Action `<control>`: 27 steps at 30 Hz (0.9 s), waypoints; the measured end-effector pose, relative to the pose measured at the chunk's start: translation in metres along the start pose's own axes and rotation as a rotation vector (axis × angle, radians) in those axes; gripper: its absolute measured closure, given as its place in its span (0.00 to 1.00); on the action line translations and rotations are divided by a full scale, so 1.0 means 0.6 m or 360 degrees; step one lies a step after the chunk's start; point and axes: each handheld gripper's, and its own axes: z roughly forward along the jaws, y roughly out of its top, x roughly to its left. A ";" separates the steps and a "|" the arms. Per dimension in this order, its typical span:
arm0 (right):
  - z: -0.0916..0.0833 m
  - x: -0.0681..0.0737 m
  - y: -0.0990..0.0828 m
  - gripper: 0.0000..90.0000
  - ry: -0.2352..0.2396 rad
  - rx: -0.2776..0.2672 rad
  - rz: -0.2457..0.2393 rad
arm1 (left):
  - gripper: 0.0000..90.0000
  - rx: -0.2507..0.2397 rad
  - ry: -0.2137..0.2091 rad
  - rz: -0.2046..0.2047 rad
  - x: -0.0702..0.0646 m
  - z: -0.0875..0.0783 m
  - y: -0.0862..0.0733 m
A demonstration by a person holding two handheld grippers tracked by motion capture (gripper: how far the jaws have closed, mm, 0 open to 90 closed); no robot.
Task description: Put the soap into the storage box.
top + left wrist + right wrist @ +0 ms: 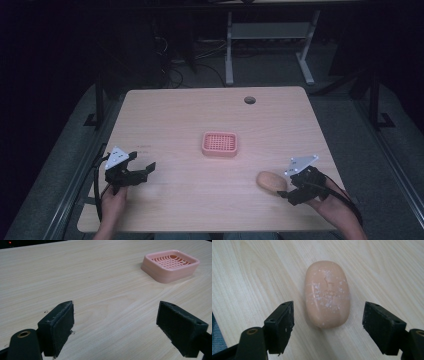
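The right gripper (328, 327) is hovering with jaws spread apart, the soap bar (327, 293) lying mid-frame just beyond them, untouched.

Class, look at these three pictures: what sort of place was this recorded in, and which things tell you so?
Probably a lab or workshop, not a home: a bare wooden table with a cable hole, cables on the floor behind it, and a metal desk frame in a dark room.

Dim high view, dark surroundings fading to black at the edges, pale wooden desk (200, 115) evenly lit from above, soft short shadows, gripper views brighter and sharp, slight blur on the near black jaws, no glare
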 end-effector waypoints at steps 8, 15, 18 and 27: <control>0.010 -0.003 0.024 0.28 0.0020 0.0039 -0.0050 | 0.16 -0.0002 -0.0001 -0.0002 0.000 0.000 0.000; 0.028 -0.007 0.040 0.28 0.0031 0.0106 -0.0082 | 0.16 -0.0002 -0.0005 -0.0009 0.000 0.000 0.000; 0.038 -0.007 0.048 0.28 0.0050 0.0133 -0.0090 | 0.16 -0.0005 -0.0004 -0.0002 -0.001 0.000 0.000; 0.071 -0.011 0.054 0.28 0.0077 0.0221 -0.0098 | 0.16 0.0000 -0.0009 -0.0005 -0.001 0.001 0.000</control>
